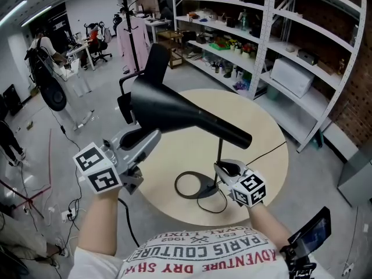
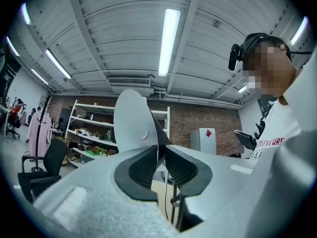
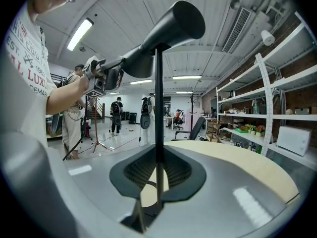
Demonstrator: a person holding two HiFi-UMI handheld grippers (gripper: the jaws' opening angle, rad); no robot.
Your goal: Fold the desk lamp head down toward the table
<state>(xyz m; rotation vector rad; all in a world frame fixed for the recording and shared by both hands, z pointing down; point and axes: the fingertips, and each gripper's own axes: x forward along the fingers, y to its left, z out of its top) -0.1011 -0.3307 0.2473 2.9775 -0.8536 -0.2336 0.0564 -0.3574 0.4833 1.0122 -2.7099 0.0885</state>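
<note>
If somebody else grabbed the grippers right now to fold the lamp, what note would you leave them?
Left hand-held gripper: shut on the wide rim of the lamp head.
Right hand-held gripper: shut on the thin stem, low down, probably to steady it.
Lamp: its ring base sits on the round table; the head is raised high above the tabletop.
Done: both grips are set.
Left: fold the head down toward the table.
</note>
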